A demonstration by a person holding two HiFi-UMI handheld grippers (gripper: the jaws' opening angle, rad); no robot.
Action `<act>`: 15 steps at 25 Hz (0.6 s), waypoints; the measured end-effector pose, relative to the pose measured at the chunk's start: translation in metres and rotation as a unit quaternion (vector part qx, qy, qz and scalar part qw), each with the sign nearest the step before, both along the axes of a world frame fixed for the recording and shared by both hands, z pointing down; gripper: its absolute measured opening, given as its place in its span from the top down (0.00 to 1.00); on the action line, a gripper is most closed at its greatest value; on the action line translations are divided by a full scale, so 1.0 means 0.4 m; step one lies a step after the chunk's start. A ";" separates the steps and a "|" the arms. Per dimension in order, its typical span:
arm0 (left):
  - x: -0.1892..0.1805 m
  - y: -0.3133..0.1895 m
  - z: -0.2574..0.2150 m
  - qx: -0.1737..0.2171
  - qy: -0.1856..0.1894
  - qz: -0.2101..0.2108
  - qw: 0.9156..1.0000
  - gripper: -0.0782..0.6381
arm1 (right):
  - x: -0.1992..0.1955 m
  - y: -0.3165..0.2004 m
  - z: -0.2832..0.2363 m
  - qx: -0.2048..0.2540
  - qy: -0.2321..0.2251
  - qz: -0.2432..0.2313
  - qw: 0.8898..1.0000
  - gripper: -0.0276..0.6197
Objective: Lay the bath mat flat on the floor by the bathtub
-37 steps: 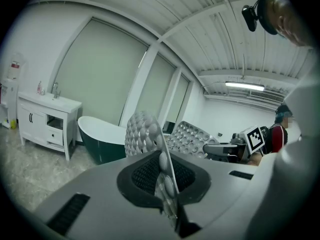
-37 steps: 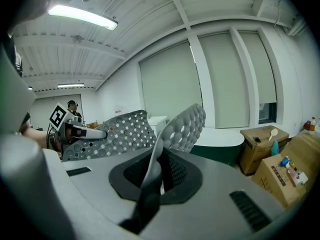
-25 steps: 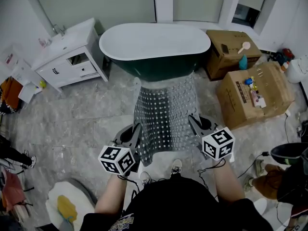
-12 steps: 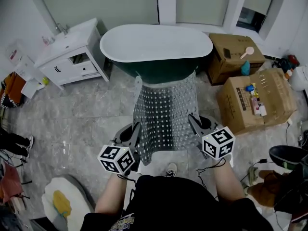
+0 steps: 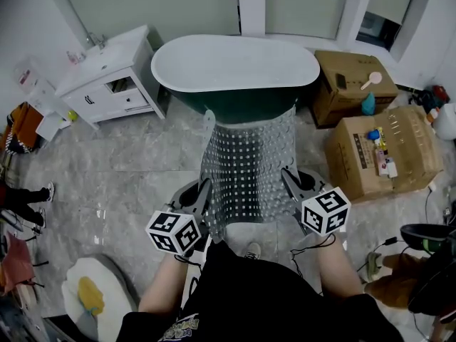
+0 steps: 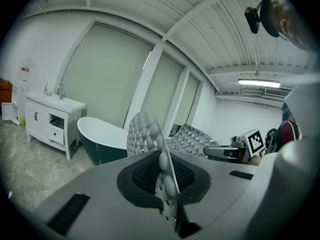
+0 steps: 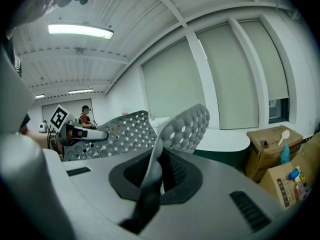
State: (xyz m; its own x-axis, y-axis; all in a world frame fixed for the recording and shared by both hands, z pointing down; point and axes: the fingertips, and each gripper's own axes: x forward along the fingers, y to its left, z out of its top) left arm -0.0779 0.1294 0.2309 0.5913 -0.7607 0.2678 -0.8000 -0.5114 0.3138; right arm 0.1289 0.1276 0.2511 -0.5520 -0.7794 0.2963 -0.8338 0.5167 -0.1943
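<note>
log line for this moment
bath mat held up, not laid | left gripper shut on it | right gripper shut on it | bathtub ahead

There is one translucent grey perforated rubber bath mat (image 5: 246, 166), one white oval bathtub (image 5: 235, 64) with a dark green outside, one white vanity cabinet (image 5: 107, 84), and two brown cardboard boxes, one farther (image 5: 349, 84) and one nearer (image 5: 399, 155). There are two grippers: the left gripper (image 5: 203, 194) and the right gripper (image 5: 288, 184).

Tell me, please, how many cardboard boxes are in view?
2. The far box sits at the right end of the bathtub; the near box sits just this side. Others may be hidden off-frame.
</note>
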 end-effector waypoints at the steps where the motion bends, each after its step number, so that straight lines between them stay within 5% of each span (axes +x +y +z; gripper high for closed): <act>1: 0.003 -0.007 -0.001 0.000 -0.001 0.001 1.000 0.85 | 0.004 -0.006 0.000 0.000 -0.001 0.000 1.000 0.91; 15: 0.021 -0.182 0.009 -0.002 0.006 0.018 1.000 0.85 | 0.018 -0.165 0.000 -0.002 0.005 0.014 1.000 0.91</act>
